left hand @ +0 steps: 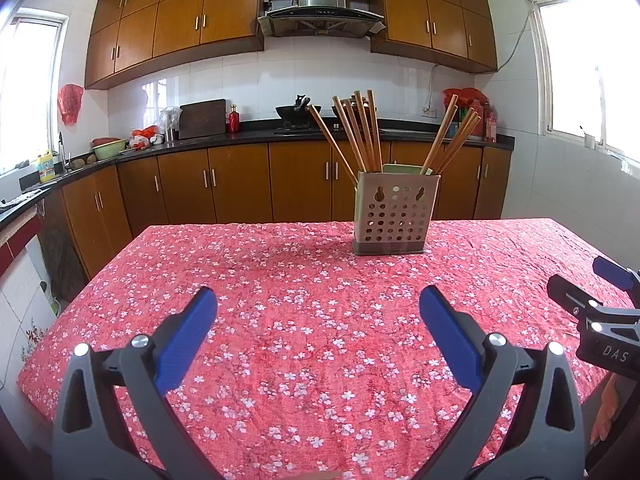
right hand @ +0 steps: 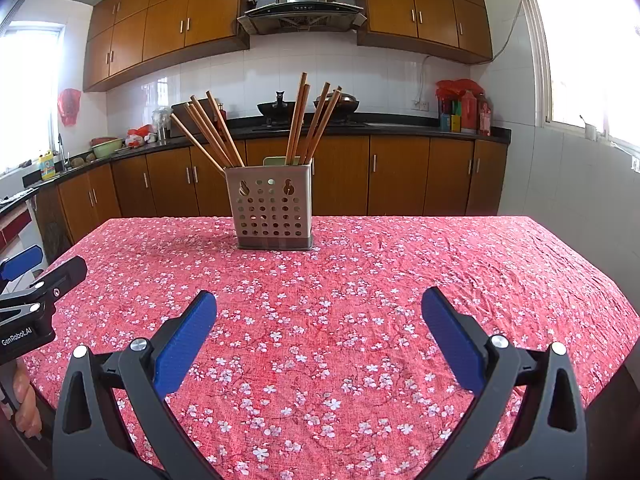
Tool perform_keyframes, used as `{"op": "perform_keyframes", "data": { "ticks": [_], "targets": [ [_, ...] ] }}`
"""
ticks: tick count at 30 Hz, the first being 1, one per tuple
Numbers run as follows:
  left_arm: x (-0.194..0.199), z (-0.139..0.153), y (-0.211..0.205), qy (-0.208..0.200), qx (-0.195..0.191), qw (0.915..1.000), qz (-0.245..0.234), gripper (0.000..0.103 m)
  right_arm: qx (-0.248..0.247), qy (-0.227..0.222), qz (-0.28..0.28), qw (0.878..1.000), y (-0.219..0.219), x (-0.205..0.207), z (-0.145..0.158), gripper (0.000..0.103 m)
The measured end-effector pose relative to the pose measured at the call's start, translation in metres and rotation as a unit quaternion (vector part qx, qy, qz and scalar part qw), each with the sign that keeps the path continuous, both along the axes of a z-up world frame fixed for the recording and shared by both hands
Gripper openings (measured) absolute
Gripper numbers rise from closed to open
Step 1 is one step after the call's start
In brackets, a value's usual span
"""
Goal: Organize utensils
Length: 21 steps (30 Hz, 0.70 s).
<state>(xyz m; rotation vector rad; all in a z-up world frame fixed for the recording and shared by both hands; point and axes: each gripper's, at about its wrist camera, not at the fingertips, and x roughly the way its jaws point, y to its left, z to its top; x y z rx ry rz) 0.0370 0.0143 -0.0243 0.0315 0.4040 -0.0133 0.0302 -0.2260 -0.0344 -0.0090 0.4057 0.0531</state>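
Note:
A perforated beige utensil holder (left hand: 390,214) (right hand: 270,208) stands upright near the far edge of the table. Several wooden chopsticks (left hand: 360,132) (right hand: 218,132) lean out of it in two bunches, left and right. My left gripper (left hand: 318,320) is open and empty, low over the cloth, well short of the holder. My right gripper (right hand: 319,320) is open and empty, also short of the holder. Each gripper shows at the side of the other's view: the right one (left hand: 600,312) and the left one (right hand: 32,300).
The table carries a red floral cloth (left hand: 280,300) (right hand: 400,280). Behind it run brown kitchen cabinets and a black counter (left hand: 240,136) with woks, bottles and bowls. Windows stand at both sides.

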Motion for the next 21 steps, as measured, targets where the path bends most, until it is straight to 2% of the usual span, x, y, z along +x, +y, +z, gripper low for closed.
{"op": "perform_keyframes", "data": {
  "ticks": [21],
  "targets": [
    [0.0003,-0.0007,-0.0016,0.0,-0.001,1.0,0.002,0.099,0.005,0.003,-0.003,1.0,0.0011,0.0005,-0.0015,0.101]
  ]
}}
